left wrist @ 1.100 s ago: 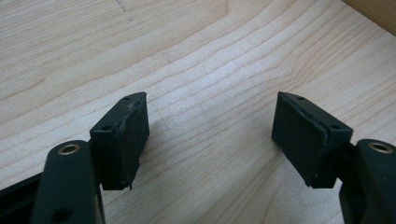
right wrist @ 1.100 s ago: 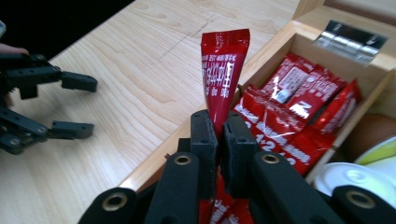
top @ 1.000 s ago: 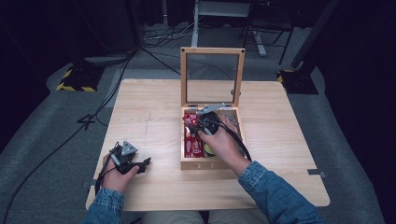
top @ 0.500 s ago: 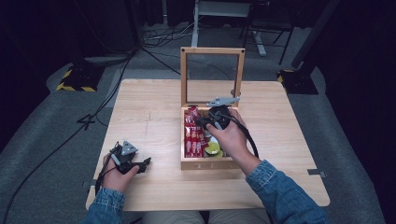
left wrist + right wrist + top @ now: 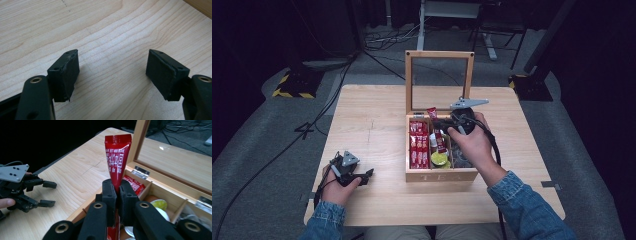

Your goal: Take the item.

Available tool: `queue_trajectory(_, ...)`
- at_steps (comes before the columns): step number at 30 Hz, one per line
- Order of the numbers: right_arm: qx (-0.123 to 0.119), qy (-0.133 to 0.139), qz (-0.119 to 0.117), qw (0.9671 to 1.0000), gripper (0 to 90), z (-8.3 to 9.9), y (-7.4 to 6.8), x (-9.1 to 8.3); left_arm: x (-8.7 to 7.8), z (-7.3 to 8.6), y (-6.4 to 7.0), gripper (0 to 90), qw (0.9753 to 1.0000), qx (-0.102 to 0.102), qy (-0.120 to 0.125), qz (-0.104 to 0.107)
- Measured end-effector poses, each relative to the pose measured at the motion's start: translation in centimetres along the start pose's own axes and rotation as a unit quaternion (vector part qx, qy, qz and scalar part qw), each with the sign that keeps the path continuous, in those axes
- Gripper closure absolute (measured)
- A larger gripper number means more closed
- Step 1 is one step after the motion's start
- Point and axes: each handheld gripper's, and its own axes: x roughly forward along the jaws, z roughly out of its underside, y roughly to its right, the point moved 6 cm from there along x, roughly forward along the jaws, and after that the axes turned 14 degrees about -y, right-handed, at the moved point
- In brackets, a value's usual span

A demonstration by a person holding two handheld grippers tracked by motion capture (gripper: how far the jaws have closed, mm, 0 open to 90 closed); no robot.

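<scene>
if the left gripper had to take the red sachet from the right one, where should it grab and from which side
Probably the free upper half of the red sachet, below its crimped top edge. It stands upright above the right gripper, which is clamped on its lower part. The sachet is flat, so the pads should close on its two broad faces, coming in level from the open table side, where the left gripper rests open.

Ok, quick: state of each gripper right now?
Left gripper: open, holding nothing, resting low over the table.
Right gripper: shut on a red sachet, held above the wooden box.
</scene>
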Motion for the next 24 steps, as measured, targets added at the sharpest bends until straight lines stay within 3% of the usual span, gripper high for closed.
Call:
queue_trajectory(14, 0.026, 0.022, 0.027, 0.9991, 84.6, 0.8, 2.9, -3.7, 0.2, -0.3, -0.2, 26.1, 1.0000, 0.008, -0.001, 0.002)
queue_trajectory(24, 0.050, 0.026, 0.055, 0.9969, 84.6, 2.2, 6.0, -6.5, 0.2, -0.3, -0.2, 26.0, 1.0000, 0.008, -0.001, 0.001)
